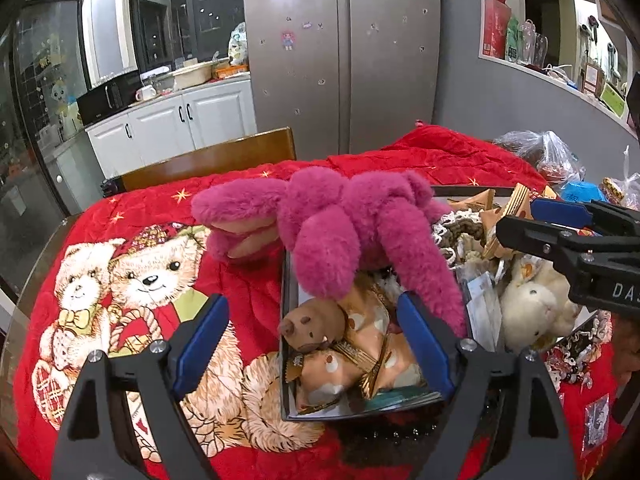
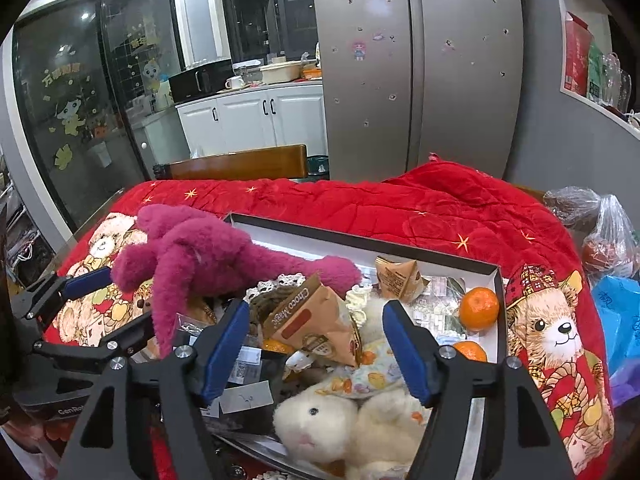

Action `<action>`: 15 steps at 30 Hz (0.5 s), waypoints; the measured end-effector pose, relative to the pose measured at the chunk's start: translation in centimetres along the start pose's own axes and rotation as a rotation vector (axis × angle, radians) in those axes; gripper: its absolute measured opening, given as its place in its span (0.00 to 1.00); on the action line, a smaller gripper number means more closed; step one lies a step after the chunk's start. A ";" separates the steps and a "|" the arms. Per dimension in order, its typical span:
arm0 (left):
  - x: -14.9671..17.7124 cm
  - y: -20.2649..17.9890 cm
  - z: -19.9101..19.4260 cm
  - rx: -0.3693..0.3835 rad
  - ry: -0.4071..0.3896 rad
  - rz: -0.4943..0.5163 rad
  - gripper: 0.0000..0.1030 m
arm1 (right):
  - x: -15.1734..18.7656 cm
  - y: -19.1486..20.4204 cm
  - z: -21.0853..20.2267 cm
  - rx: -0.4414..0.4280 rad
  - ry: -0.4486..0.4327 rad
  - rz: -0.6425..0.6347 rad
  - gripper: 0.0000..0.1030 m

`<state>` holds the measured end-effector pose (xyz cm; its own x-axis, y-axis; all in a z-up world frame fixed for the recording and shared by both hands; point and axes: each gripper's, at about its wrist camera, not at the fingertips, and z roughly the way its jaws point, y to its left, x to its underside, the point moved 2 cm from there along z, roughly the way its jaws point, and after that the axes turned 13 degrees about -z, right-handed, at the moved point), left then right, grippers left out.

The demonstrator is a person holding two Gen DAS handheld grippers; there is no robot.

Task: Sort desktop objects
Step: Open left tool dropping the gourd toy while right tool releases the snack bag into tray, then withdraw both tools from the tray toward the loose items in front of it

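Observation:
A magenta plush toy (image 1: 340, 224) lies over the left rim of a shallow black box (image 1: 285, 360), also seen in the right wrist view (image 2: 200, 256). The box (image 2: 360, 242) holds a white plush (image 2: 320, 436), tan snack packets (image 2: 316, 320), a small brown plush (image 1: 314, 326) and two oranges (image 2: 479, 308). My left gripper (image 1: 314, 344) is open over the box's left end, one finger by a magenta limb. My right gripper (image 2: 316, 354) is open above the white plush and holds nothing.
A red quilt with teddy bears (image 1: 132, 272) covers the table. Plastic bags (image 2: 600, 232) lie at the right edge. A wooden chair back (image 2: 240, 164) stands behind the table, with a fridge (image 2: 416, 68) and white cabinets beyond.

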<state>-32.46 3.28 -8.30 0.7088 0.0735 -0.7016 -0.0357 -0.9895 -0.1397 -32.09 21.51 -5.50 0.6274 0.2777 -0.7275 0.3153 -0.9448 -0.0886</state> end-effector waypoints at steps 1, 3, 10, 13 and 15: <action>0.0 0.0 0.0 0.003 0.002 0.000 0.84 | 0.0 0.1 0.0 0.001 0.002 -0.004 0.69; 0.1 -0.1 0.1 -0.002 0.002 0.007 0.84 | 0.0 0.3 0.1 0.006 0.002 -0.016 0.69; 0.0 -0.1 -0.3 0.006 -0.001 -0.002 0.84 | -0.1 0.9 0.0 0.018 0.016 -0.045 0.69; -0.2 -0.2 -1.0 0.018 -0.007 -0.006 0.84 | -0.2 1.0 -0.3 0.022 0.016 -0.048 0.69; -0.4 -0.3 -1.8 0.033 -0.016 -0.013 0.84 | -0.4 1.0 -0.8 0.024 0.011 -0.046 0.69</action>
<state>-31.44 3.27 -6.70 0.6977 0.0887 -0.7109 -0.0497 -0.9839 -0.1715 -31.44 20.64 -4.79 0.6204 0.3223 -0.7150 0.3269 -0.9350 -0.1377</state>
